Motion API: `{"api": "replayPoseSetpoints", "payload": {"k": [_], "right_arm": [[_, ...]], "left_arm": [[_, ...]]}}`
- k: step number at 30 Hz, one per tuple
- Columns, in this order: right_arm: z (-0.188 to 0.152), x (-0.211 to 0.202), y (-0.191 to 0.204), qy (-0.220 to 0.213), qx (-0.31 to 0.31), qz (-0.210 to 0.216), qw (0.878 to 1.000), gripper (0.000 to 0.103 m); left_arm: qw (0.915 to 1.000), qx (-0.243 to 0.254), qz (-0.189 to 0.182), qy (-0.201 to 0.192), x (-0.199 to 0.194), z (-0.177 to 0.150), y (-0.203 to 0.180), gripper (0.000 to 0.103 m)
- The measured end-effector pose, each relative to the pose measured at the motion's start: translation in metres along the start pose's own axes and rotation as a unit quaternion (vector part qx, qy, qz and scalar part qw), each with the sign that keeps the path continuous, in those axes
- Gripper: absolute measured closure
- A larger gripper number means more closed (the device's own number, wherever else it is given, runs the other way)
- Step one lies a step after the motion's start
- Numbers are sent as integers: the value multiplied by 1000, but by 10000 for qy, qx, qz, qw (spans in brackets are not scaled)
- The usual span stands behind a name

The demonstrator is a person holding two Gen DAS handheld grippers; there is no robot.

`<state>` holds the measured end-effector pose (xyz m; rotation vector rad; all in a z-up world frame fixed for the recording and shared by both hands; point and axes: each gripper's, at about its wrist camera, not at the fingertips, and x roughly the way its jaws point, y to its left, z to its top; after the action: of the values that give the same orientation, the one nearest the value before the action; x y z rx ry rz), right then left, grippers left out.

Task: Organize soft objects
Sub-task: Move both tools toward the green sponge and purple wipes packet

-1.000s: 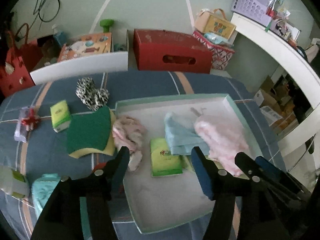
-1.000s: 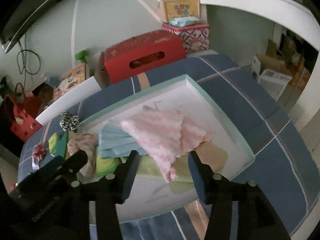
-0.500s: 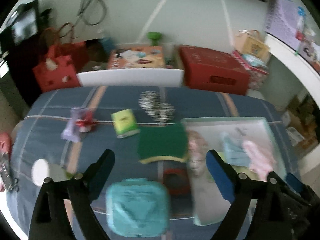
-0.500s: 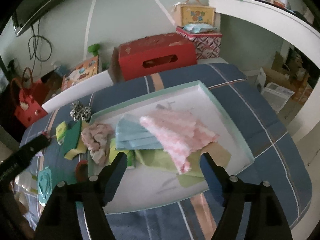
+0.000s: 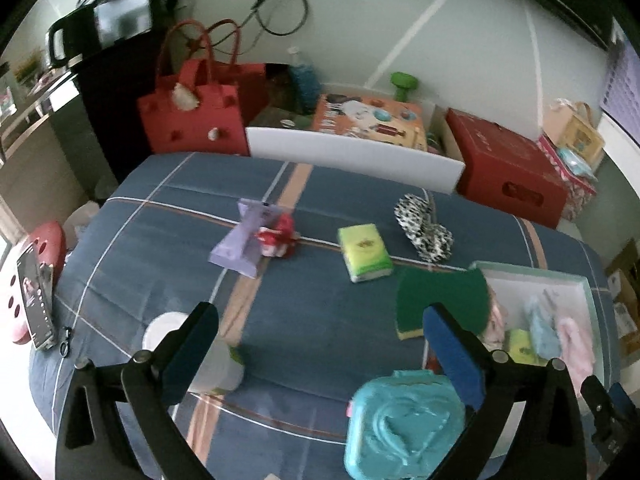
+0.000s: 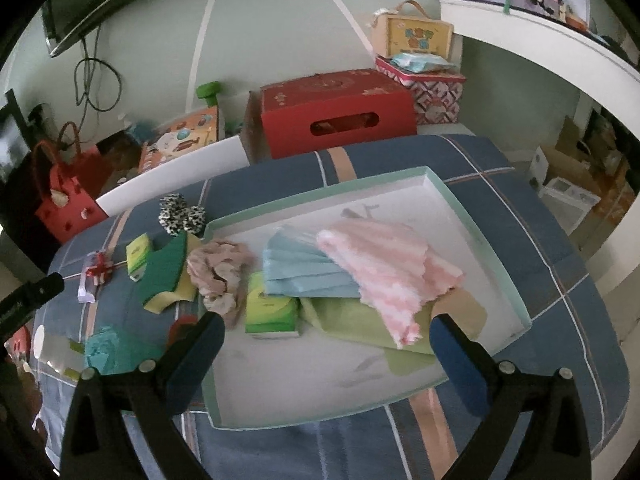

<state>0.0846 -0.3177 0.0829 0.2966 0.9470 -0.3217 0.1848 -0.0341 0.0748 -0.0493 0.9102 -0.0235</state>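
Both tongs hang spread wide and hold nothing. In the left wrist view the left tongs [image 5: 320, 354] hover over the blue plaid counter [image 5: 320, 312]; nearest, at 5 o'clock, a turquoise plastic case [image 5: 404, 424] lies just under the right-side finger, and at 7 o'clock a white roll [image 5: 212, 360] peeks from behind the other finger. Further, at 3 o'clock, a green-and-yellow sponge [image 5: 442, 300] leans on the tray corner; at 12 o'clock sit a green tissue pack [image 5: 365, 252], a lilac packet with a red bow [image 5: 256, 238] and a leopard-print scrunchie [image 5: 422, 228]. In the right wrist view the right tongs [image 6: 326, 346] frame a mint-rimmed white tray [image 6: 516, 280]. Inside it, nearest, a lime-green cloth [image 6: 360, 324] lies flat beside a second tissue pack [image 6: 270, 312]; over them a fuzzy pink-and-white striped cloth [image 6: 384, 268] drapes across a folded pale-blue cloth [image 6: 304, 272]. At 11 o'clock a crumpled beige-pink scrunchie [image 6: 220, 272] hangs over the tray's edge. Far beyond, at 12 o'clock, stands a red cardboard box [image 6: 336, 112].
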Motion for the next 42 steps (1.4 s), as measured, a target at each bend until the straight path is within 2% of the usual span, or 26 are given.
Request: {"api": "replayPoseSetpoints", "payload": {"k": [7, 14, 19, 25, 32, 37, 39, 42], "right_arm": [[-1, 2, 20, 25, -186, 119, 9998, 0], [1, 6, 28, 26, -123, 475, 9988, 0], [1, 6, 37, 9, -207, 603, 9980, 0], [6, 7, 51, -8, -281, 1007, 9945, 0], [22, 13, 69, 146, -90, 1759, 9843, 0], [41, 19, 90, 222, -279, 2103, 9770, 0], [48, 28, 98, 359, -361, 2256, 9729, 4], [53, 46, 106, 610, -408, 2255, 9715, 11]], "left_arm": [[9998, -27, 114, -141, -6, 4, 19, 1], [9985, -509, 48, -201, -7, 9, 50, 1], [9975, -668, 65, -230, -6, 11, 67, 1], [9982, -463, -135, -365, -2, 25, 80, 1], [9960, -584, -666, -84, 17, 49, 114, 1], [9988, -80, -483, -3, 32, 66, 115, 1], [9988, 129, -430, 194, 45, 74, 115, 1], [9974, 228, -457, 500, 67, 81, 119, 1]]}}
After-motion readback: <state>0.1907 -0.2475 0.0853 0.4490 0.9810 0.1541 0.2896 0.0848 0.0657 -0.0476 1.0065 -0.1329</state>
